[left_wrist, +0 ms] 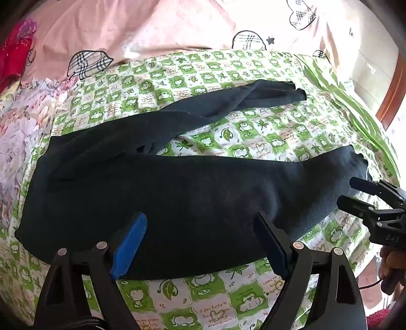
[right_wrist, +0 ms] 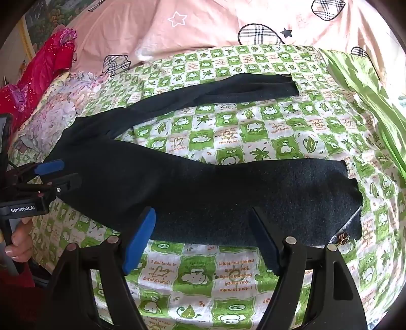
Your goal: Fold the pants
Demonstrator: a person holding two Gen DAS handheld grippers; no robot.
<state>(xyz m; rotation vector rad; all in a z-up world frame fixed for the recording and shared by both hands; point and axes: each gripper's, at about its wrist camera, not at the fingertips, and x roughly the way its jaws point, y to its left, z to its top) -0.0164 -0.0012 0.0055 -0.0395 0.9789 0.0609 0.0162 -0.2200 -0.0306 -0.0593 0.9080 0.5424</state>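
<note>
Dark navy pants [left_wrist: 177, 198] lie spread on a green-and-white checked sheet [left_wrist: 253, 132], the two legs splayed apart toward the right. They also show in the right wrist view [right_wrist: 203, 193]. My left gripper [left_wrist: 200, 220] is open, its fingers just above the near edge of the waist end. My right gripper [right_wrist: 203, 215] is open above the near leg's lower edge, close to the cuff. The right gripper also shows in the left wrist view [left_wrist: 347, 193], beside the cuff. The left gripper shows in the right wrist view [right_wrist: 63, 170] at the waist.
A pink duvet [right_wrist: 203, 22] with plaid hearts is bunched at the back of the bed. A red floral cloth [right_wrist: 38, 73] and a pale floral cover [left_wrist: 15, 132] lie at the left. A wooden frame [left_wrist: 393, 94] stands at the far right.
</note>
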